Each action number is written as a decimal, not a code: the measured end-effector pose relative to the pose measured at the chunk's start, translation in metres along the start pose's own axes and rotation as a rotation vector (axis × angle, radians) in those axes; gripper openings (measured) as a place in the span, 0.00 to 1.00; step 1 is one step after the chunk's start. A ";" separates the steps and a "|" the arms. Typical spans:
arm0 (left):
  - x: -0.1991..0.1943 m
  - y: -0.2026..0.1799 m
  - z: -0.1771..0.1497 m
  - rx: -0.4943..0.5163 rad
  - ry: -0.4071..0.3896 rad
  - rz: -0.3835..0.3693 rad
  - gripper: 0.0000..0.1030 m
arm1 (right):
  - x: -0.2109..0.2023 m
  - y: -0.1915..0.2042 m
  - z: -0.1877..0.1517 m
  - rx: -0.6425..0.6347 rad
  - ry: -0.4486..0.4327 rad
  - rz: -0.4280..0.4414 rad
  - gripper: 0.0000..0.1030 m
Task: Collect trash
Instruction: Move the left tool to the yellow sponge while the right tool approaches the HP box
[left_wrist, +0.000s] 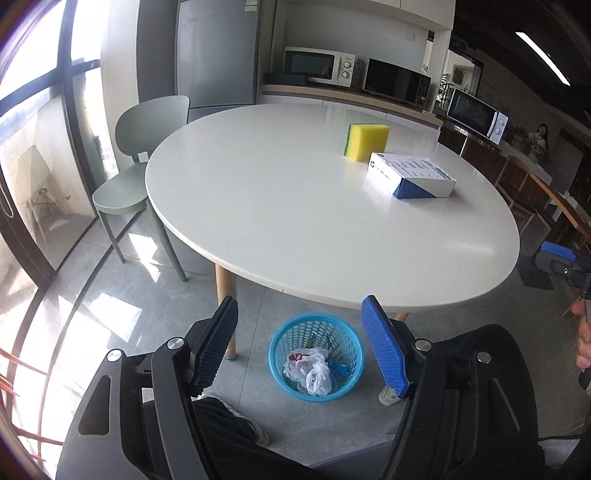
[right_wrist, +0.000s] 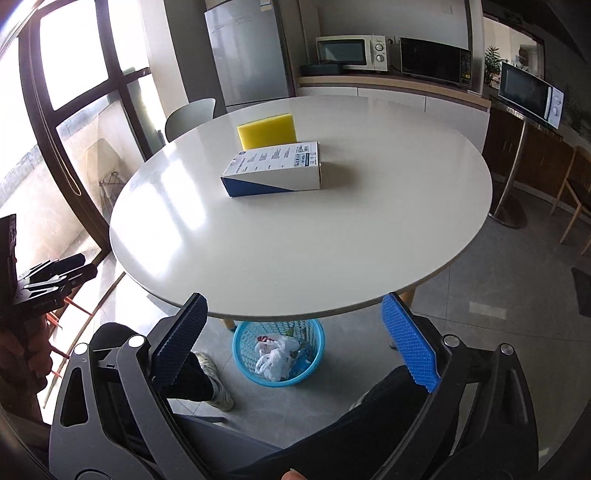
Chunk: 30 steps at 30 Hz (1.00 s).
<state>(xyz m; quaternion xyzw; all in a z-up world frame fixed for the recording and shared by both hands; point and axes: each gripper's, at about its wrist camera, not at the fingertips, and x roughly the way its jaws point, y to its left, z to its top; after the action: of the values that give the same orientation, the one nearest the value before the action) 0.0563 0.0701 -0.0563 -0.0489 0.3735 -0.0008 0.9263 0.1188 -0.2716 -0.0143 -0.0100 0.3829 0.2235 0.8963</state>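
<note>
Jaws of the left gripper (left_wrist: 299, 332) stand wide with nothing between them; past its tips, down on the grey floor, sits the round blue plastic mesh basket (left_wrist: 295, 384) holding crumpled white plastic bags (left_wrist: 314, 373). Farther ahead, the round white table (left_wrist: 295, 206) carries a yellow sponge block (left_wrist: 367, 142) and a white-and-blue cardboard box (left_wrist: 412, 177). The right gripper (right_wrist: 295, 328) gapes wide too, empty, above the same basket.

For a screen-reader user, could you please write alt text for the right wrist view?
An open, empty right hand-held gripper points over a round white table holding a blue-and-white box and a yellow sponge. On the floor beneath the table's near edge, a blue basket holds crumpled white plastic bags.
</note>
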 end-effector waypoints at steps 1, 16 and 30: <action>-0.001 -0.003 0.006 0.006 -0.009 -0.005 0.67 | 0.001 0.001 0.009 -0.029 -0.002 0.002 0.88; 0.029 -0.022 0.103 0.102 -0.034 0.001 0.68 | 0.057 0.020 0.109 -0.426 0.060 0.103 0.91; 0.072 -0.024 0.149 0.130 0.059 -0.063 0.68 | 0.118 0.040 0.151 -0.702 0.226 0.222 0.91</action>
<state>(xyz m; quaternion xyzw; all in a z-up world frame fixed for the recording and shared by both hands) 0.2121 0.0573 0.0031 -0.0006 0.3980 -0.0556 0.9157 0.2776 -0.1606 0.0169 -0.2993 0.3784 0.4339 0.7609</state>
